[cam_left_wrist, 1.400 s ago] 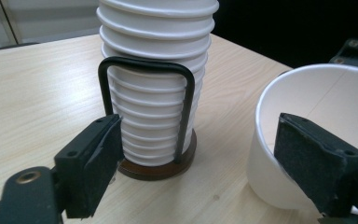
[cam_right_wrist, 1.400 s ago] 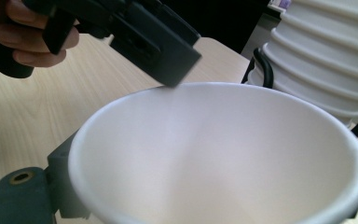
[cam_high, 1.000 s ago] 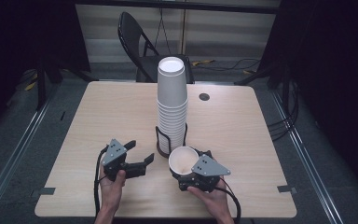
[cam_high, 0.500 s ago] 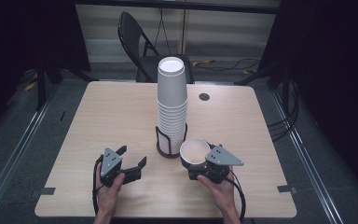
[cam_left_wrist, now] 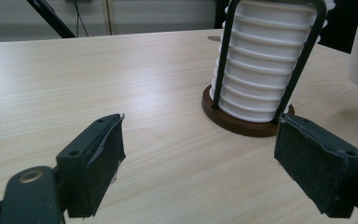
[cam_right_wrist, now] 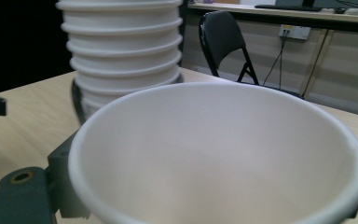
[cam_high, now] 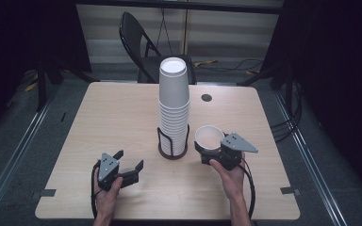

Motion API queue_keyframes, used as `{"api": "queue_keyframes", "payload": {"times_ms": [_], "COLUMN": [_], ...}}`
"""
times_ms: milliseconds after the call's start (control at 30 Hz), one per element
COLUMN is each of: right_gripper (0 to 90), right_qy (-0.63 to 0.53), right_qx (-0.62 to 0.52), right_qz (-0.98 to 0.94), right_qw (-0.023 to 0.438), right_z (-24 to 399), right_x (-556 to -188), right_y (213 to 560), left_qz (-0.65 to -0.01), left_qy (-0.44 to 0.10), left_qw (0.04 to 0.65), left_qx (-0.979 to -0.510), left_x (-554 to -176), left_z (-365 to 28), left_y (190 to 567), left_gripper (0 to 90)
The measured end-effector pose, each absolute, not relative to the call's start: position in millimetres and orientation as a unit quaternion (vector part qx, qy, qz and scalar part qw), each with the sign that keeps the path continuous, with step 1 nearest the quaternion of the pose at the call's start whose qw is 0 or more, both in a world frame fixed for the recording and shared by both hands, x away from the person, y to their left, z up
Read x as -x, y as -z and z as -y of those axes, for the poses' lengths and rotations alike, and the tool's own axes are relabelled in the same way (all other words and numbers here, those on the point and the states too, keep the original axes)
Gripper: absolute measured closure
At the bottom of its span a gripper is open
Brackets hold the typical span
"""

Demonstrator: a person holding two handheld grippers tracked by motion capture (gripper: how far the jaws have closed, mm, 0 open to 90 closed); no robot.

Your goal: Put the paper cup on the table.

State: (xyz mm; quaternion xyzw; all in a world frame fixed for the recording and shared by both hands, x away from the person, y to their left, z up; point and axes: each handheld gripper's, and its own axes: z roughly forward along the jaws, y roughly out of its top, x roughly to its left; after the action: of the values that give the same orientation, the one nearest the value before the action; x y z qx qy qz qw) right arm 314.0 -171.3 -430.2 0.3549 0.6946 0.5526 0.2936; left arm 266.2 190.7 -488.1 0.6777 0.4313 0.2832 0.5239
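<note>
My right gripper (cam_high: 206, 151) has carried the paper cup (cam_high: 209, 137) toward 3 o'clock, away from the cup stack (cam_high: 174, 108); my left gripper (cam_high: 128, 163) has drawn back toward 6 o'clock.

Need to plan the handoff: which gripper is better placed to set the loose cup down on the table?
Right. The right gripper already grips the paper cup beside the cup stack; the left gripper is open.

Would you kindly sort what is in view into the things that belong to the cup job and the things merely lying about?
Part of the job:
- single paper cup, clamped in the right gripper
- stack of cups
- wire holder around the stack
- left gripper, open

Just about:
- folding chair behind the table
- cables on the floor
</note>
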Motion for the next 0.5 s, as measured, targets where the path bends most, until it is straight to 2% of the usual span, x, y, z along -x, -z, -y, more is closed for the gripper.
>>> {"api": "queue_keyframes", "payload": {"times_ms": [500], "right_gripper": [12.8], "right_qy": [-0.557], "right_qx": [-0.396], "right_qz": [-0.661], "right_qw": [0.308], "right_z": [190], "right_x": [-353], "right_y": [419], "left_qz": [-0.441], "left_qy": [-0.304], "left_qw": [0.523], "left_qx": [-0.663], "left_x": [-266], "left_z": [-196], "left_y": [495], "left_gripper": [15.6]}}
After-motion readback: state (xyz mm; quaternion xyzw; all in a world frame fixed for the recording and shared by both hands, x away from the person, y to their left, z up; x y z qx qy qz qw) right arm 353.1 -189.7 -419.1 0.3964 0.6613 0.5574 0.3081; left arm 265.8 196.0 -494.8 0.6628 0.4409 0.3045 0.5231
